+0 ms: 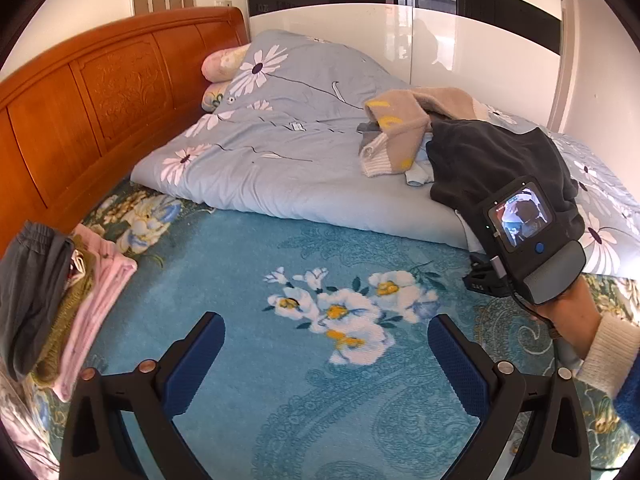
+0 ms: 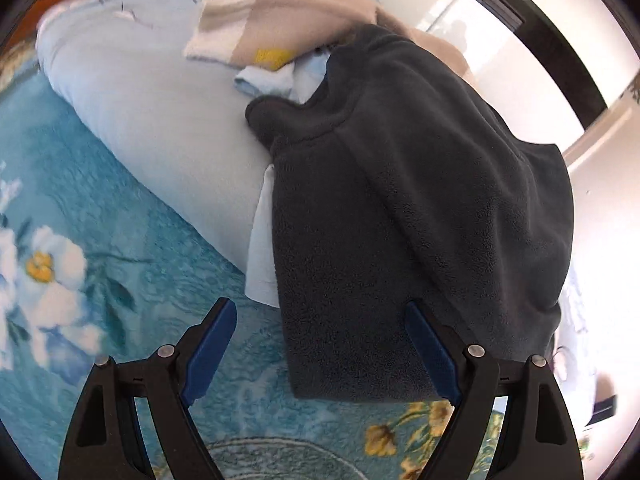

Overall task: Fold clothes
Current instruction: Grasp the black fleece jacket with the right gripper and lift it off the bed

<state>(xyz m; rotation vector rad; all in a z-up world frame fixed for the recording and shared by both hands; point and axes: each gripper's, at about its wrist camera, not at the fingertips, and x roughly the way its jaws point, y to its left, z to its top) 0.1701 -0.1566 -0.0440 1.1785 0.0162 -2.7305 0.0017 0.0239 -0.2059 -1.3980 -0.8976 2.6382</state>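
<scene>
A dark grey fleece garment (image 2: pixel 420 200) hangs over the edge of the pale blue quilt (image 2: pixel 160 120), its lower hem on the teal bed cover. It also shows in the left wrist view (image 1: pixel 496 168). A beige sweater with yellow marks (image 1: pixel 400 128) and a light blue garment (image 1: pixel 420 174) lie behind it. My right gripper (image 2: pixel 320 320) is open, its jaws either side of the fleece hem, empty. My left gripper (image 1: pixel 326 334) is open and empty above the teal flowered cover (image 1: pixel 280 360). The right gripper's body (image 1: pixel 528 240) shows in the left view, at the fleece.
A stack of folded clothes (image 1: pixel 60 296), grey, olive and pink, sits at the left edge of the bed. An orange wooden headboard (image 1: pixel 100 92) stands at the left. Pillows (image 1: pixel 224 64) lie under the quilt's top. A glossy white wardrobe (image 1: pixel 400 32) stands behind.
</scene>
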